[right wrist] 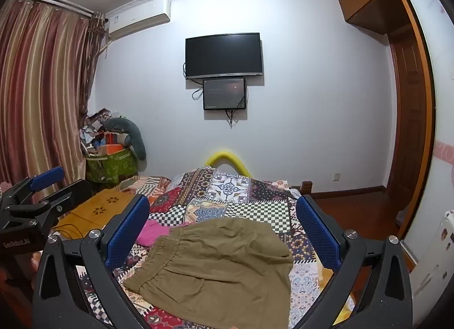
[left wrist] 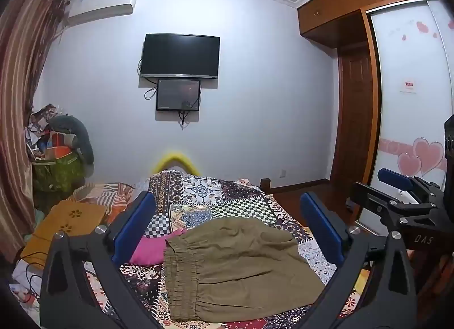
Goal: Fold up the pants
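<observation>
The pants (left wrist: pixel 235 269) at lower centre are plain olive-khaki, with a pink cloth (left wrist: pixel 153 249) beside them to the left. They lie on a patchwork bedspread (left wrist: pixel 227 201) of black-and-white checks, blue-and-cream medallions and dark red floral squares. Both the left gripper (left wrist: pixel 227 229) and the right gripper (right wrist: pixel 224 232) are black with blue pads. At the far left, the curtain (right wrist: pixel 37 88) has vertical maroon, tan and cream stripes. A black television (left wrist: pixel 180 55) sits on the pale grey-white wall (left wrist: pixel 255 102). At the right, the wardrobe (left wrist: pixel 340 11) is orange-brown wood, its white door (left wrist: pixel 411 116) printed with pink hearts.
</observation>
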